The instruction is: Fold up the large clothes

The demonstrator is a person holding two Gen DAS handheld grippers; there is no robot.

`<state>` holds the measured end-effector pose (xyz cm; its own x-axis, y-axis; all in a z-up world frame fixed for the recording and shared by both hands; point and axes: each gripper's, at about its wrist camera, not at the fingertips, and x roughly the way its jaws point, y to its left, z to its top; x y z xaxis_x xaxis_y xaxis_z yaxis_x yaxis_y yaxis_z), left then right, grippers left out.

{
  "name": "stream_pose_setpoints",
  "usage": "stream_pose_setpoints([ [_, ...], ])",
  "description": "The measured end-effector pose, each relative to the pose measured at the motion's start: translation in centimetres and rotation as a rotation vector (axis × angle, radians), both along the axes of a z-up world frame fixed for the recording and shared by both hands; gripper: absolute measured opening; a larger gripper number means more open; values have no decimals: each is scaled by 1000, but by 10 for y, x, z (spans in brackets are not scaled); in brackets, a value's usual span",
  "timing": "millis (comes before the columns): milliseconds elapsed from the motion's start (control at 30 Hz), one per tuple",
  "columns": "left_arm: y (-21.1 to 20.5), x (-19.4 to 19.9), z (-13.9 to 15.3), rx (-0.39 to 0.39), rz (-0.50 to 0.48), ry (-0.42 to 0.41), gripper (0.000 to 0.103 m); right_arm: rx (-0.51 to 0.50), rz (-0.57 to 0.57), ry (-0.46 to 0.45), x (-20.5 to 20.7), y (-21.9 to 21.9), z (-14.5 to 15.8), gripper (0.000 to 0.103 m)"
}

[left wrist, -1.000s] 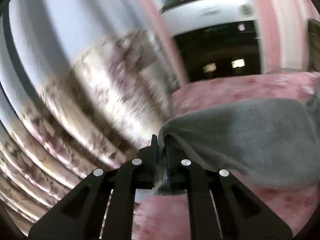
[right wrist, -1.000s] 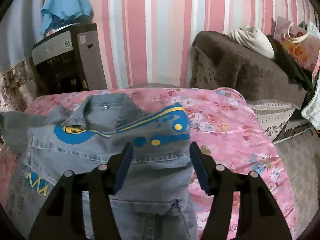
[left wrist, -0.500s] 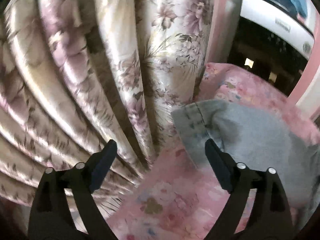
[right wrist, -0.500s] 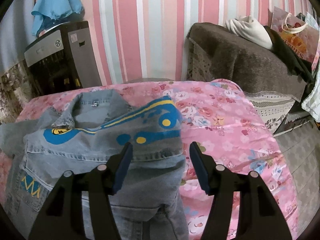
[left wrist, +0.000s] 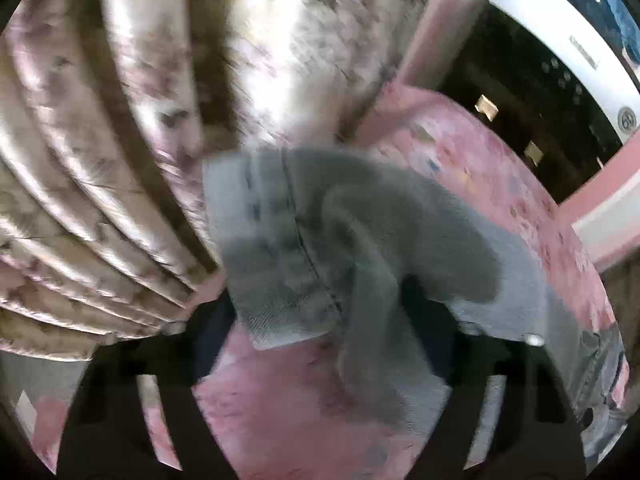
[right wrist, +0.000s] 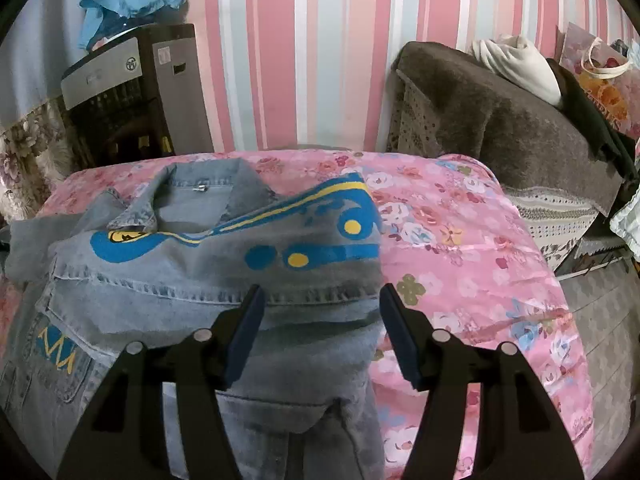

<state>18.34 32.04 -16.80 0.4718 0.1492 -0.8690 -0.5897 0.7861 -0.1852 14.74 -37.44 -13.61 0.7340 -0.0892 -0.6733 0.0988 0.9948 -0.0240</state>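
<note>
From the left wrist view everything was smeared by blur. The left gripper (left wrist: 320,328) showed only as dark shapes low in the picture, and much of its fingers was covered by the cloth in front of them. What could be made out was the grey cuff end of the denim jacket's sleeve (left wrist: 288,248), lying on the pink floral bedspread (left wrist: 480,160) between the two fingers, with the flowered curtain (left wrist: 120,120) just behind it. The jaws were closing around that sleeve end, though the pads did not seem to be pressing it; the blur left this unsure.

The right wrist view was sharp. The denim jacket (right wrist: 200,280) lay on the bedspread toward its left side, collar at the far end, one blue-and-yellow printed part folded across the chest. Its left sleeve ran out of the frame. The right gripper (right wrist: 322,332) stood over the jacket's middle with its jaws apart, nothing clamped between the blue pads (right wrist: 244,332); whether their tips touched the denim I could not tell. The jacket's lower part was cut off by the picture's edge.
</note>
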Motion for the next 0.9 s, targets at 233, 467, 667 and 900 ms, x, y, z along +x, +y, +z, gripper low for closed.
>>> stream_pose_setpoints([
  [233, -21, -2, 38, 159, -117, -31, 21, 7, -10, -15, -6, -8, 2, 60],
  [467, -94, -7, 117, 400, -263, -125, 16, -26, 39, -20, -1, -8, 15, 60],
  [667, -186, -9, 135, 334, -467, -224, 10, -44, 27, 6, 4, -14, 5, 60],
  [900, -316, -5, 127, 172, -748, -251, 8, 8, 6, -31, -7, -31, 3, 60],
])
